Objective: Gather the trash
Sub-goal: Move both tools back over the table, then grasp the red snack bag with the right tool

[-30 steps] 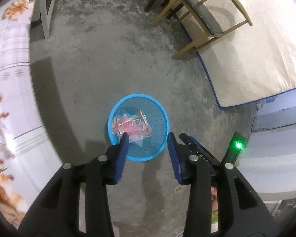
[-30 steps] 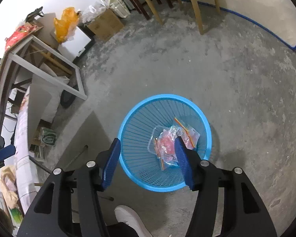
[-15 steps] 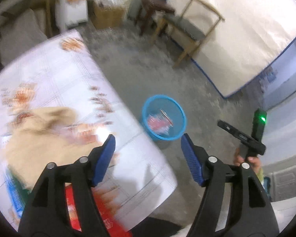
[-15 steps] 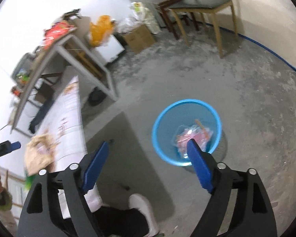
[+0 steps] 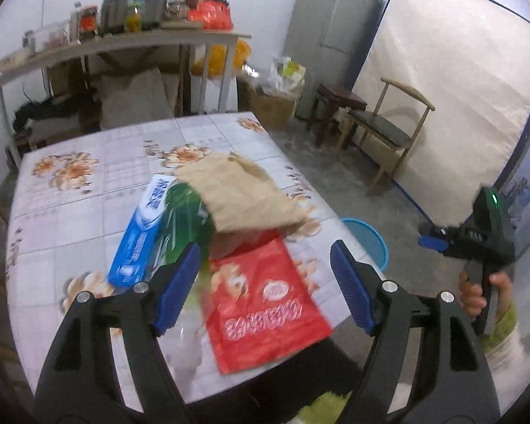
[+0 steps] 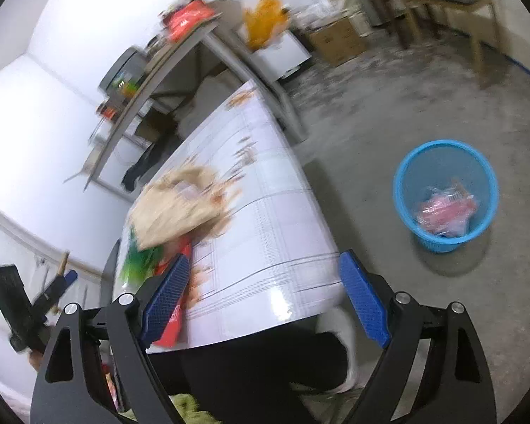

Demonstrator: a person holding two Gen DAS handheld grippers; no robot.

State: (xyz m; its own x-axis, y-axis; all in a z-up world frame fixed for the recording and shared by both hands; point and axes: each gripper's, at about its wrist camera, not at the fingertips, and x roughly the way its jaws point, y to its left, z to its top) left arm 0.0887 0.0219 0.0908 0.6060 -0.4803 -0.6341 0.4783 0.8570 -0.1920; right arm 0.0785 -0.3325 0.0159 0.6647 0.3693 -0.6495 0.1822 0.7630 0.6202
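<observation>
My left gripper (image 5: 265,286) is open and empty above the near edge of the table (image 5: 88,190), over a red snack bag (image 5: 268,304). Beside it lie a green packet (image 5: 183,219), a blue toothpaste box (image 5: 141,233) and a brown paper bag (image 5: 243,194). My right gripper (image 6: 261,296) is open and empty over the table's right edge (image 6: 265,233); it also shows in the left wrist view (image 5: 477,236). The blue trash basket (image 6: 445,190) stands on the floor to the right and holds a pink plastic wrapper (image 6: 445,212). The basket's rim peeks past the table (image 5: 367,236).
A cluttered shelf (image 5: 123,39) stands behind the table. A wooden chair (image 5: 388,130), a dark stool (image 5: 339,102), a mattress (image 5: 452,106) against the wall, a fridge (image 5: 332,24) and a cardboard box (image 6: 335,42) line the far side. The person's legs (image 6: 258,364) are below the table edge.
Both grippers rose and swung left from above the basket to the table. Both sets of jaws have opened wider. The table's trash came into view.
</observation>
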